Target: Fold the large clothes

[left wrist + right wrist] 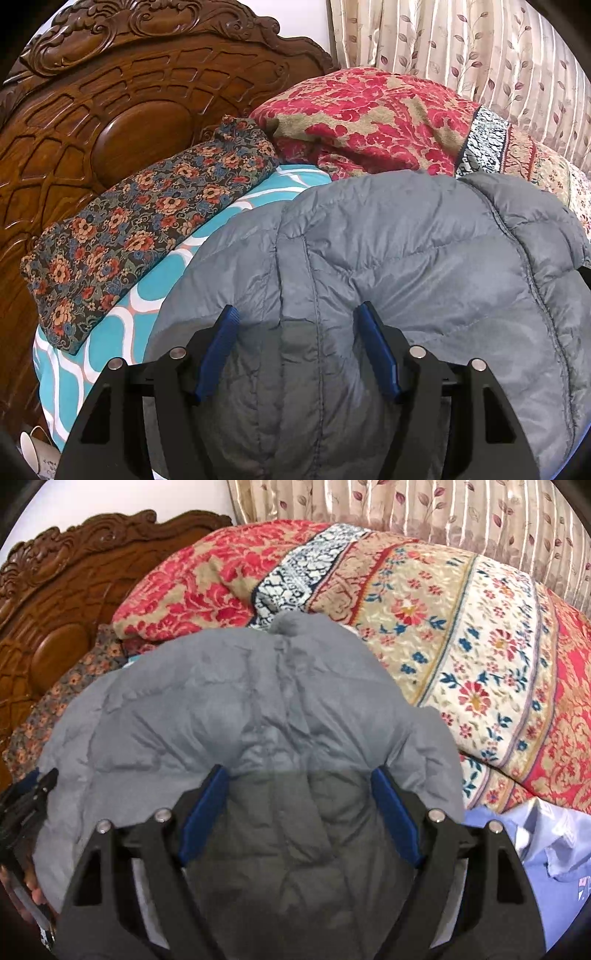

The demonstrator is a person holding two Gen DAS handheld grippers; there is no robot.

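A grey quilted puffer jacket [406, 258] lies bunched on the bed and fills the lower half of both views. My left gripper [295, 312] is open just over its left part, with quilted fabric below and between the blue pads [218, 347], which do not pinch it. My right gripper [299, 773] stands open over the jacket [258, 701] near its right side; puffy fabric bulges up between the fingers and laps against the right fingertip [388, 794]. The left gripper's black body [29, 797] shows at the left edge of the right wrist view, a hand below it.
A carved wooden headboard [92, 110] stands at the left. A dark floral pillow [140, 229] lies on a teal patterned sheet [110, 332]. A red and cream floral quilt [461, 646] is heaped behind the jacket. A light blue shirt [546, 856] lies at right, curtains [480, 55] behind.
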